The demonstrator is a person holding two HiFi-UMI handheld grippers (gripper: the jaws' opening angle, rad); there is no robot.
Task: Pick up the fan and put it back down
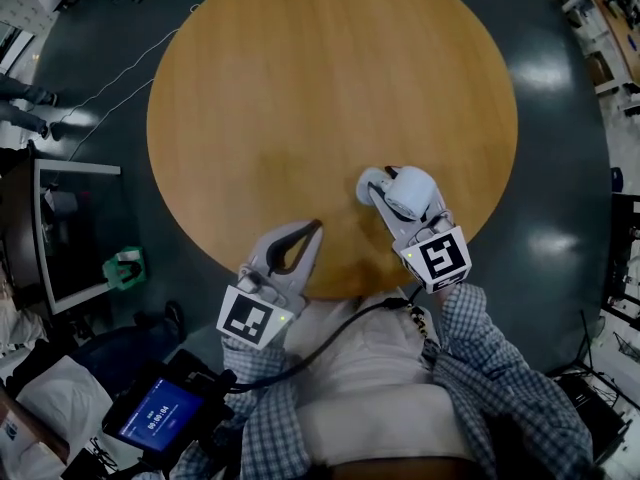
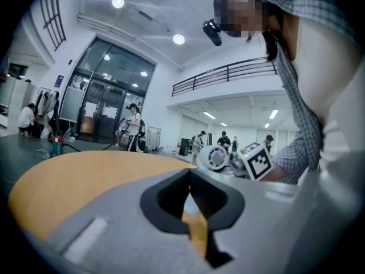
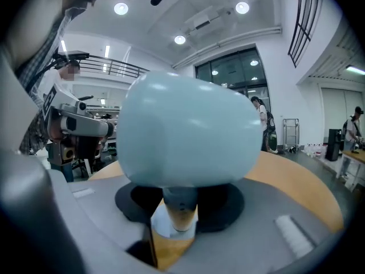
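**Fan pinched near the table's edge**

At the near side of the round wooden table [image 1: 300, 88], the left hand-held gripper [image 1: 314, 228] has its jaws pressed together, empty. The right hand-held gripper [image 1: 382, 192] pinches the stem of the small pale fan [image 1: 412, 190].

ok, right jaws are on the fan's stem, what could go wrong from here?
1. The right gripper pinches only the thin stem under the fan's bulky head; it may pivot or slip.
2. The fan is near the table's near edge, so a tilted set-down could tip it off.
3. The left gripper rests close by and could get bumped.
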